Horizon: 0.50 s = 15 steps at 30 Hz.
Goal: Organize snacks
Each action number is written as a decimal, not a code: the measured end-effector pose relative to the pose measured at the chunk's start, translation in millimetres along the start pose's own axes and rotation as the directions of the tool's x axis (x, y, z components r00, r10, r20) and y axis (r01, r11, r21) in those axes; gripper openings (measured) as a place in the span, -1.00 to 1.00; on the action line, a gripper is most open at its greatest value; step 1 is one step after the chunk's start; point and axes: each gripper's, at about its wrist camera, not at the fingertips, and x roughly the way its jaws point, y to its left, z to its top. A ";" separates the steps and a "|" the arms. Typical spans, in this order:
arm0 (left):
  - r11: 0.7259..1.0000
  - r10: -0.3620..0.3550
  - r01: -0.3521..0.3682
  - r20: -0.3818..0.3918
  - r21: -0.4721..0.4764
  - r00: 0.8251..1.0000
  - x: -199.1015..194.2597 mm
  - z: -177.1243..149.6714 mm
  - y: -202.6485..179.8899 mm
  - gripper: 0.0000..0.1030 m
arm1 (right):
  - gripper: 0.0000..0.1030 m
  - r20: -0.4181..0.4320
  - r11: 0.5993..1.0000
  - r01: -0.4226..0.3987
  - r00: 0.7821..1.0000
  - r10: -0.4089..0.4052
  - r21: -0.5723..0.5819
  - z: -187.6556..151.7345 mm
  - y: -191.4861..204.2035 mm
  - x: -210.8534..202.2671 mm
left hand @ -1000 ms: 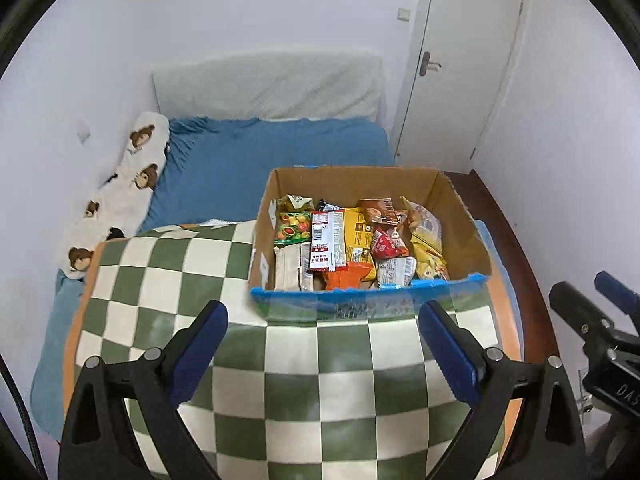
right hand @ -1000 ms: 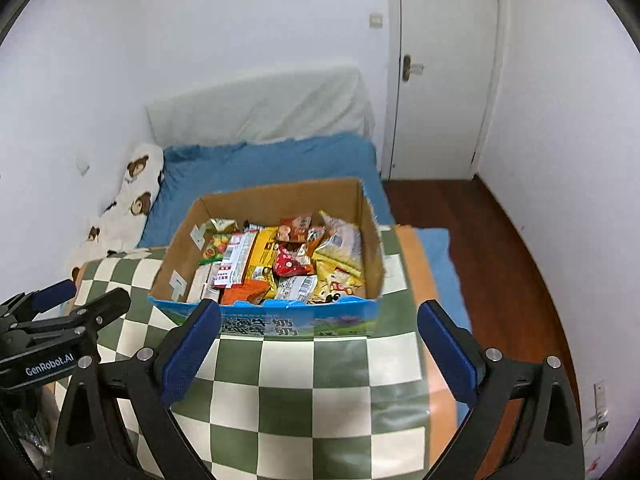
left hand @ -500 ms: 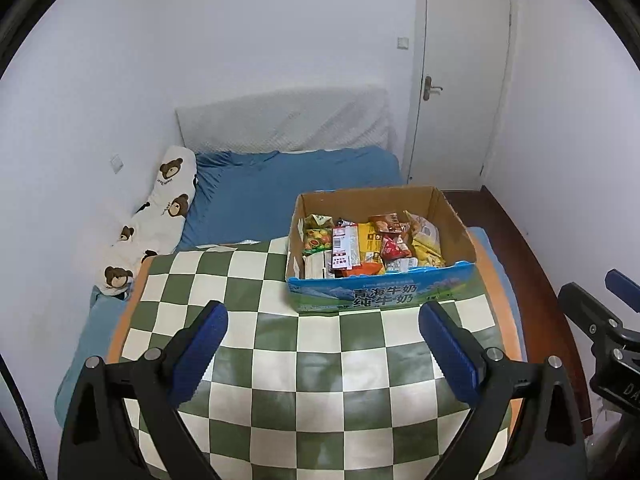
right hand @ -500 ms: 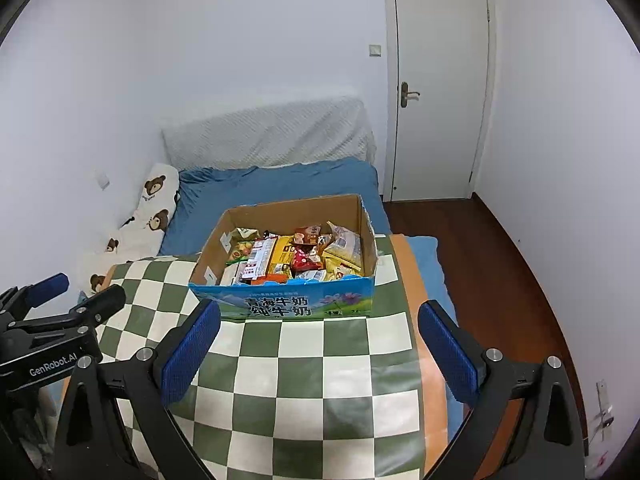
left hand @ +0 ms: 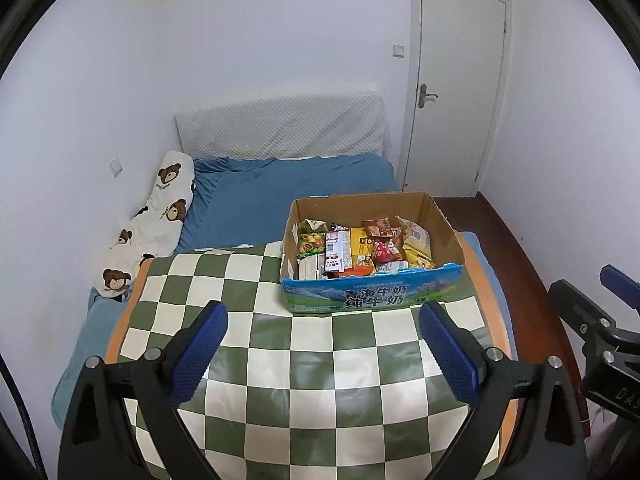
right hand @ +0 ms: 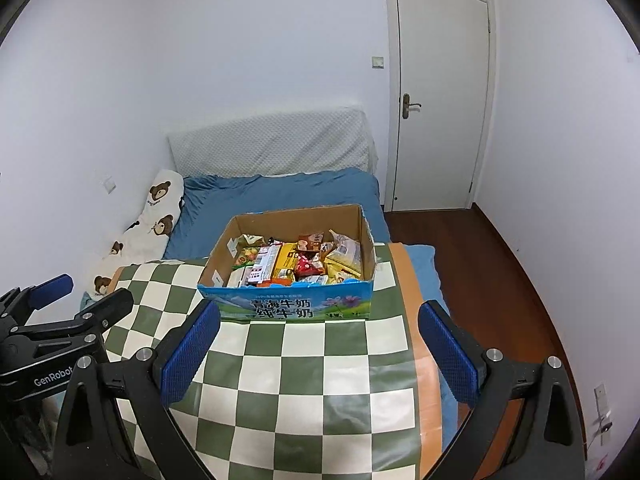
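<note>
An open cardboard box [left hand: 446,229] [right hand: 367,236] with a blue printed front stands at the far right of a green-and-white checkered table [left hand: 312,380] [right hand: 304,364]. Several snack packets [left hand: 360,246] [right hand: 296,260] fill it, upright and packed together. My left gripper [left hand: 324,350] hangs open over the near half of the table, well short of the box, nothing between its blue pads. My right gripper [right hand: 318,350] is open too, just in front of the box. Each gripper also shows at the edge of the other's view.
A bed with a blue sheet [left hand: 288,192] and a bear-print pillow [left hand: 160,208] lies behind the table. A shut white door [left hand: 456,88] is at the back right, with dark wooden floor [right hand: 504,264] to the table's right. White walls close in on both sides.
Both grippers have drawn back and risen away from the box, which now looks smaller and farther off. The box's printed front has come into view. Both stayed open.
</note>
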 end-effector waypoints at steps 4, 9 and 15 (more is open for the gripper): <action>1.000 -0.010 0.010 0.007 0.002 1.000 9.0 2.9 -1.8 1.00 | 0.98 0.003 1.000 0.015 1.000 -0.015 -0.007 1.7 0.5 11.0; 1.000 0.018 -0.018 0.008 0.002 1.000 28.0 11.1 -2.4 1.00 | 0.99 -0.014 1.000 0.023 1.000 -0.023 -0.007 8.0 1.3 31.8; 1.000 0.028 -0.028 -0.012 -0.011 1.000 57.8 22.3 -1.3 1.00 | 0.99 -0.029 0.999 0.028 0.999 -0.029 -0.019 19.9 1.7 58.5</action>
